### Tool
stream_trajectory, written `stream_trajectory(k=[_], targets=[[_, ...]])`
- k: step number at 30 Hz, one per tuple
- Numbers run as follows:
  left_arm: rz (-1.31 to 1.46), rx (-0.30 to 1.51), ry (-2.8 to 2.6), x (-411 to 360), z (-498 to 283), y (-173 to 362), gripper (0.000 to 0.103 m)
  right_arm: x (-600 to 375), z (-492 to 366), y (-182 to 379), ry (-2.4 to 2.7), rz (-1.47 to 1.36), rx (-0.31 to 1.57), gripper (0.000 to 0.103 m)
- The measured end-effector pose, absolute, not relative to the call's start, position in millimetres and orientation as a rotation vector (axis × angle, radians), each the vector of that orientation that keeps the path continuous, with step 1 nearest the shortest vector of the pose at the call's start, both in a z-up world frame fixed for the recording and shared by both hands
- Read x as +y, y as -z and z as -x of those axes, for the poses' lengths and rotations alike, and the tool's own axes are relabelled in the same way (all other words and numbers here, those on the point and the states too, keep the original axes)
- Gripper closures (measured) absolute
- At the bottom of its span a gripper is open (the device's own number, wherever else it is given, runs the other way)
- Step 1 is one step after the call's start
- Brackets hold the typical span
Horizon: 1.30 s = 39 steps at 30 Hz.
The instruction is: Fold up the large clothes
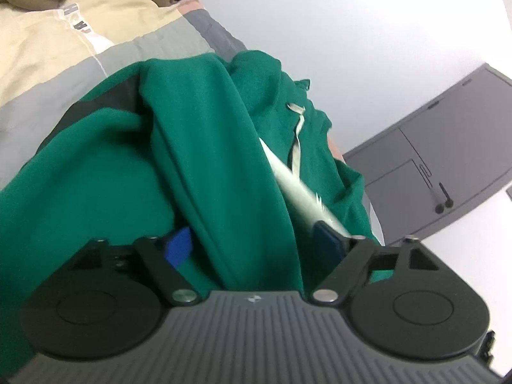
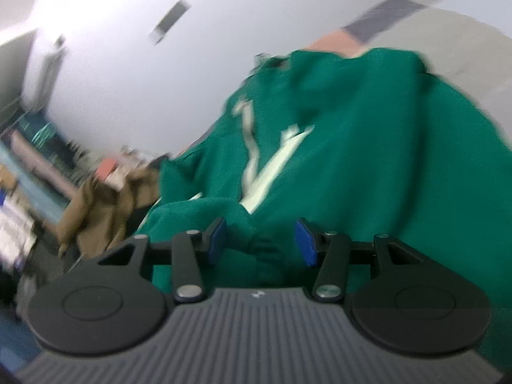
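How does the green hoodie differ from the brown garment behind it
The green hoodie is bright green with white lettering and a pale drawstring; the brown garment is plain olive brown. The green hoodie lies spread close under both grippers, a fold of it between each pair of jaws, while the brown garment sits bunched up farther off, untouched. Both are soft and unfolded.

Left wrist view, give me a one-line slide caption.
Left gripper open around a fold of the green hoodie lying on a patchwork bedspread.

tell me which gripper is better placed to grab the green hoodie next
Probably left: a fold of the green hoodie runs up between the left gripper's open fingers. The right gripper view is blurrier.
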<state>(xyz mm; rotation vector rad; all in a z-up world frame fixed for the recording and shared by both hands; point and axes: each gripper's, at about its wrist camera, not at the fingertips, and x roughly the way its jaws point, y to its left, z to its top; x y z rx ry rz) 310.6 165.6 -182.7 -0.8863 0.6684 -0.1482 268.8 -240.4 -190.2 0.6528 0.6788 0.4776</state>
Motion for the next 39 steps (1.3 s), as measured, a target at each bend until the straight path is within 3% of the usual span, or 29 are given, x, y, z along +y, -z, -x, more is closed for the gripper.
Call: stream_trajectory(k=[1,3,6,14,22,24,27,28,30,32,39], targets=[[0.886,0.671,0.136,166.5,-317.0,185.6,0.038,-232.7,-270.1,189.6,-0.502,-0.639,0.682,0.052],[0.876,0.696,0.105,171.2,-328.2,186.3,0.074,-218.7,-270.2,187.3,-0.539,-0.590,0.683,0.052],[0.894,0.652,0.104,181.0,-327.2,181.4,0.091,-203.9,-268.0,183.2,-0.562,-0.538,0.666,0.052],[0.885,0.480,-0.070,240.9,-306.1,149.1,0.093,-207.5,-262.8,177.8,-0.587,-0.591,0.624,0.051],[0.996,0.522,-0.203,275.3,-296.2,182.1,0.092,-192.4,-267.0,192.9,-0.606,-0.557,0.708,0.051],[0.954,0.526,-0.212,271.5,-297.7,177.4,0.092,-184.8,-266.6,192.7,-0.576,-0.486,0.727,0.042],[0.902,0.529,-0.222,266.4,-300.1,171.7,0.092,-181.4,-265.6,195.8,-0.554,-0.443,0.734,0.041],[0.891,0.529,-0.223,265.4,-300.1,170.5,0.092,-181.5,-266.1,198.2,-0.563,-0.455,0.749,0.042],[0.870,0.527,-0.224,264.0,-299.7,167.6,0.092,-176.6,-263.6,196.2,-0.589,-0.427,0.758,0.061],[0.860,0.514,-0.222,263.4,-298.0,163.4,0.092,-172.9,-256.4,186.9,-0.589,-0.370,0.728,0.070],[0.815,0.438,-0.213,258.7,-283.4,135.1,0.092,-190.7,-219.0,148.3,-0.564,-0.370,0.587,0.072]])
